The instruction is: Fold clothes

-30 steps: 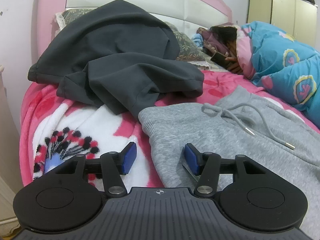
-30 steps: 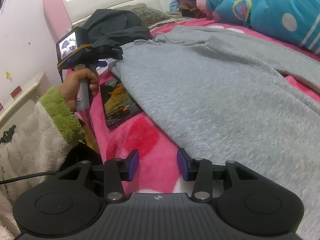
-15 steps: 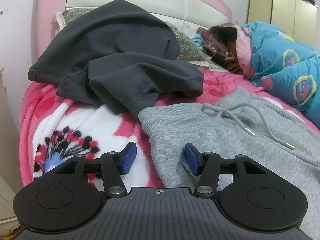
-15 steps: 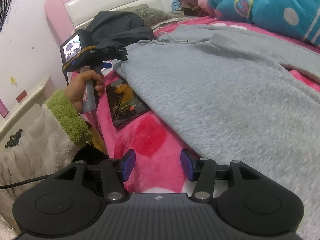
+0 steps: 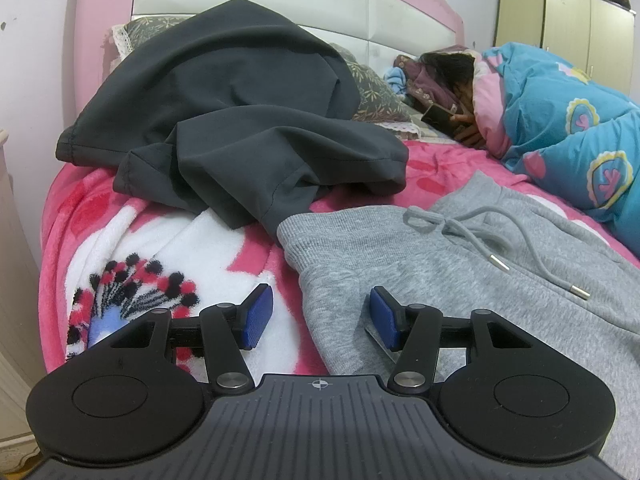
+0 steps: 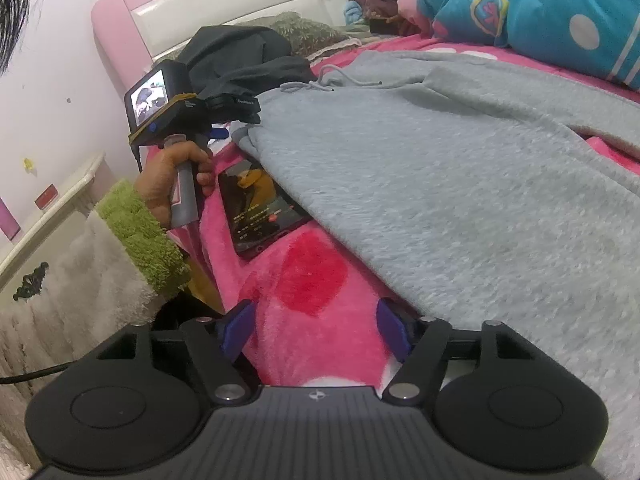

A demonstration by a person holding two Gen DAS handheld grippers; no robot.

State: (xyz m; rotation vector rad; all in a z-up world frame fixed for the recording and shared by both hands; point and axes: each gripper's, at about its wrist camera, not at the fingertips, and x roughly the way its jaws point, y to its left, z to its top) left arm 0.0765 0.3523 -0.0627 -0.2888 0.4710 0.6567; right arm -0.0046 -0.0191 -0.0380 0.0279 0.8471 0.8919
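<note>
Pink fleece blanket (image 5: 256, 256) with red blotches and a white patch covers the bed, whose pink-and-white padded headboard (image 5: 256, 4) stands against a pale wall; a wardrobe (image 5: 568, 12) stands in the far corner. Grey sweatpants (image 5: 460, 264) lie spread flat across the blanket, waistband toward the headboard, the drawstring (image 5: 476, 236) lying loose on top. Just beyond the waistband a dark grey garment (image 5: 224, 112) sits in a rumpled heap over a patterned pillow (image 5: 368, 88), one of its hems touching the waistband corner. On the far side of the bed a person lies under a blue quilt (image 5: 560, 120), holding a phone.

The left gripper (image 5: 318, 316) hangs over the waistband's near corner, its fingers (image 5: 256, 316) released, one over the blanket and one over the grey cloth, the edge of the sweatpants lying between them without being pinched. In the right wrist view a hand (image 6: 176, 172) in a green-cuffed fleecy sleeve holds that gripper by its handle. The right gripper (image 6: 316, 332) sits low at the near edge of the sweatpants, its fingers (image 6: 236, 328) spread wide, having just been opening, with only pink blanket between them. A tablet (image 6: 256, 208) lies on the blanket, partly tucked under the sweatpants' edge.
</note>
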